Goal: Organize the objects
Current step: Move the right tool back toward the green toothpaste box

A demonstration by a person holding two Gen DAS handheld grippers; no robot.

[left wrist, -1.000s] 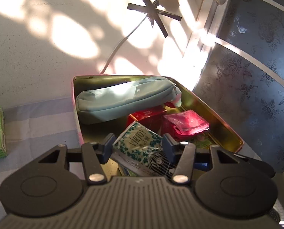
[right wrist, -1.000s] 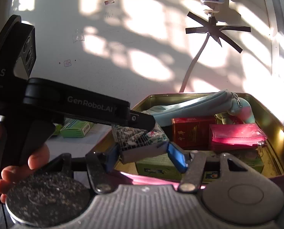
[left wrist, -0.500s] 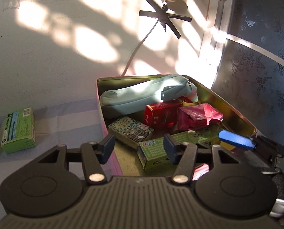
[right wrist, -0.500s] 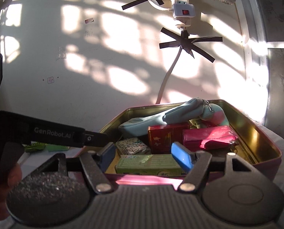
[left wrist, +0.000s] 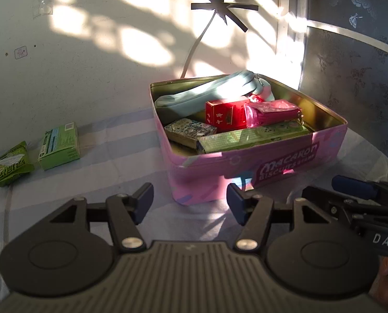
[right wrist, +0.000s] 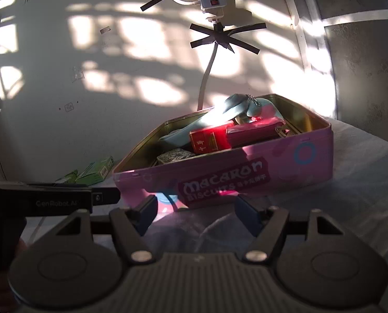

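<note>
Left gripper and right gripper both stand with jaws wide apart and empty, clear of the pink tin on the striped cloth, which holds a patterned packet, red box and blue pouch.

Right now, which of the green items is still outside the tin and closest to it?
The green carton on the striped cloth, between the pink tin and the green packet; the long green box is already inside.
</note>
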